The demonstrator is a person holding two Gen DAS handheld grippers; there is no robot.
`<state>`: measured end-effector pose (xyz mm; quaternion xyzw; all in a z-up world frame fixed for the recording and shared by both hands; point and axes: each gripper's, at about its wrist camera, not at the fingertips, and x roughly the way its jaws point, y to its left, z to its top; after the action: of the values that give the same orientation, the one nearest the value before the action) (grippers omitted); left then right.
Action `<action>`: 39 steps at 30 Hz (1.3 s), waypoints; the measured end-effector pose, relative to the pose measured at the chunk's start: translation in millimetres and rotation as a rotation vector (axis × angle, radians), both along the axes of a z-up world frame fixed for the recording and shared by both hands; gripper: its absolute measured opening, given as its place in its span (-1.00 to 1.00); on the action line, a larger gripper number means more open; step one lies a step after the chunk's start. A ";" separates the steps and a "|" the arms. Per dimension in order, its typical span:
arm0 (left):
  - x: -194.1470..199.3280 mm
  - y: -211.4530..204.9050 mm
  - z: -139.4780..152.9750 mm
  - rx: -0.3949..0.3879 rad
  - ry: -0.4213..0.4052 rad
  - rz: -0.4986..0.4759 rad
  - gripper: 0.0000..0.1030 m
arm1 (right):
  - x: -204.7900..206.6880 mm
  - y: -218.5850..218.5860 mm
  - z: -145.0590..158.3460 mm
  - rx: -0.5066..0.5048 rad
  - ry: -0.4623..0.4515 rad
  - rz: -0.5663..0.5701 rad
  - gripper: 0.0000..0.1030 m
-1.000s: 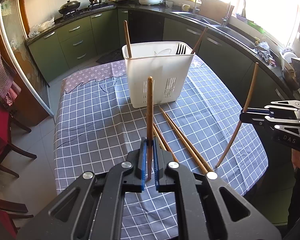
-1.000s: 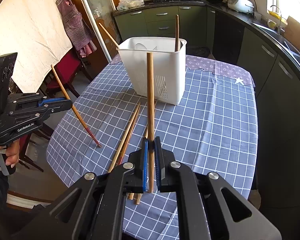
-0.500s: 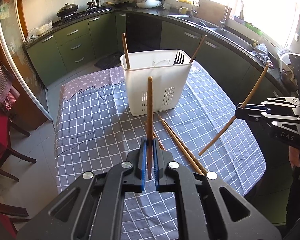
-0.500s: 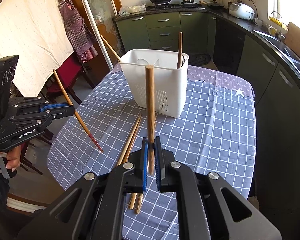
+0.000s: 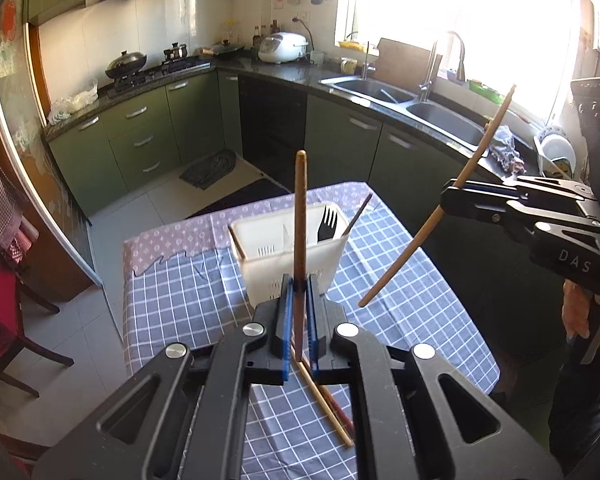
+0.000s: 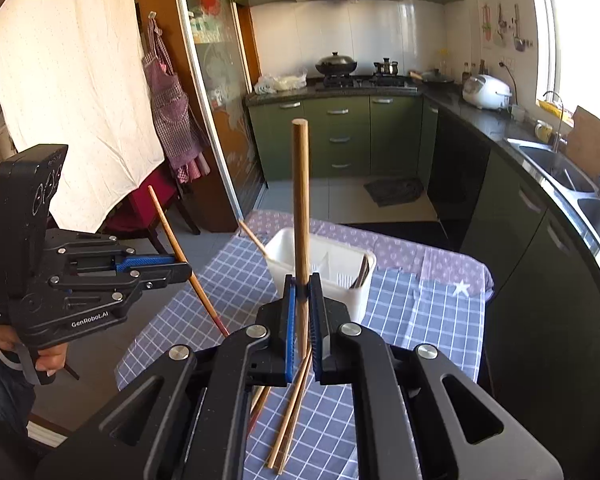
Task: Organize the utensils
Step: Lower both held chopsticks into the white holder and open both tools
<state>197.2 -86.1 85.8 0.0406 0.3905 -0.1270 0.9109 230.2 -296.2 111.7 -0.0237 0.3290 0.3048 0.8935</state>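
Chopstick, left (image 5: 299, 248): wooden, upright, pinched between the blue pads of the left gripper (image 5: 299, 322), above the table, in front of the basket.
Chopstick, right (image 6: 301, 232): wooden, upright, pinched between the blue pads of the right gripper (image 6: 302, 320); in the left view, slanting, lower tip over the cloth, right of the basket.
Left gripper: pressed together on its chopstick; in the right view, at left, held by a hand (image 6: 40, 354), stick slanting, reddish tip downward.
Right gripper: pressed together on its chopstick; in the left view, at right edge, lettered "DAS".
Basket (image 5: 288, 254): white plastic, slotted walls, divided inside, standing on the table near its far end.
Basket contents: black fork (image 5: 327, 224), tines up; thin dark stick leaning out at right corner; wooden stick leaning out at the other end.
Loose chopsticks (image 6: 290, 412): several, lying on the cloth near the near edge, partly hidden behind gripper fingers.
Table (image 5: 180, 300): covered with blue-and-white checked cloth.
Surroundings: green kitchen cabinets (image 5: 140, 136), sink (image 5: 440, 118) below a bright window.
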 end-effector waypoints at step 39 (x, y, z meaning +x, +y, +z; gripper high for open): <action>93.9 -10.5 -5.5 0.073 -0.039 0.134 -0.66 | 61.7 20.9 7.2 0.027 -0.003 -0.032 -0.77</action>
<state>291.0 -96.6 80.3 0.0499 0.3788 -0.0508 0.9227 291.9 -275.3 118.9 -0.0070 0.3241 0.2947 0.8989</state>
